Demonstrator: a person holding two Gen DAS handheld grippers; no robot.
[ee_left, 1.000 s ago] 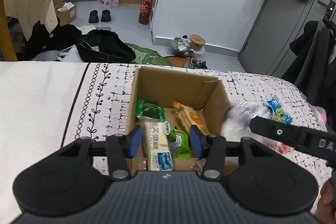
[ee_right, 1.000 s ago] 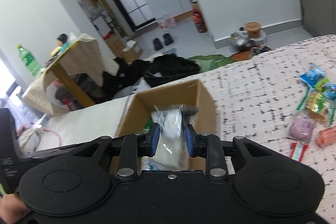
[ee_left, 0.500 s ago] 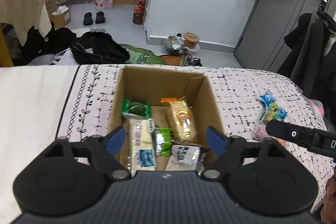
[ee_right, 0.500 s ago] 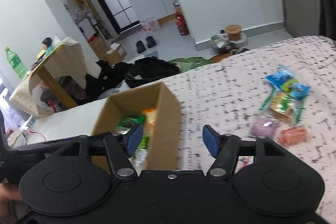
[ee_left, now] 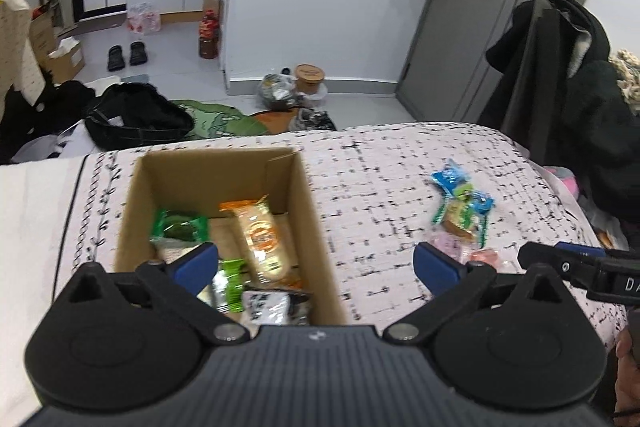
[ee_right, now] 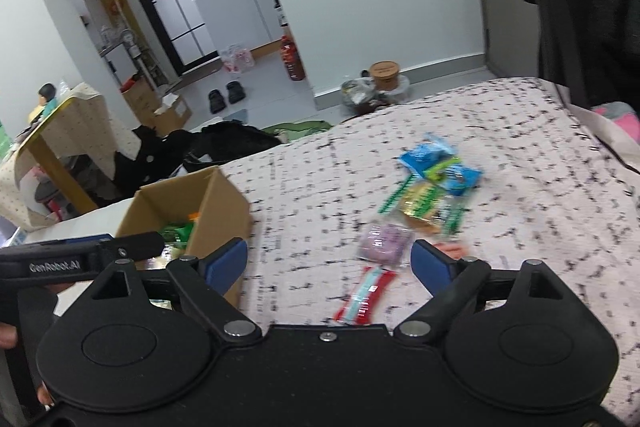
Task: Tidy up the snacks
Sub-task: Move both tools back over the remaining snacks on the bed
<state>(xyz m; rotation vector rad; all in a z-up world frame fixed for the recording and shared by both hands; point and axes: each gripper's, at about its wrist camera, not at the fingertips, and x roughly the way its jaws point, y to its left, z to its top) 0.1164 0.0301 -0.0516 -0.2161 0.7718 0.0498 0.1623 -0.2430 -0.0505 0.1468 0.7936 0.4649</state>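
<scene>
An open cardboard box (ee_left: 320, 227) (ee_right: 216, 203) sits on the patterned bedspread and holds several snack packets, among them an orange one (ee_left: 260, 231) and a green one (ee_left: 180, 227). Loose snacks lie to its right: blue and green packets (ee_right: 436, 171) (ee_left: 460, 195), a purple packet (ee_right: 386, 241) and a red-and-white bar (ee_right: 366, 293). My left gripper (ee_left: 316, 265) is open and empty over the box's right wall. My right gripper (ee_right: 330, 261) is open and empty just short of the purple packet and the bar.
The bed's far edge drops to a floor with bags, shoes and a jar (ee_left: 308, 77). Dark coats (ee_left: 560, 99) hang at the right. A covered table (ee_right: 60, 131) stands at the left.
My right gripper let a white packet go into the box, opened, and swung right toward the loose snacks. My left gripper opened wide and shifted right.
</scene>
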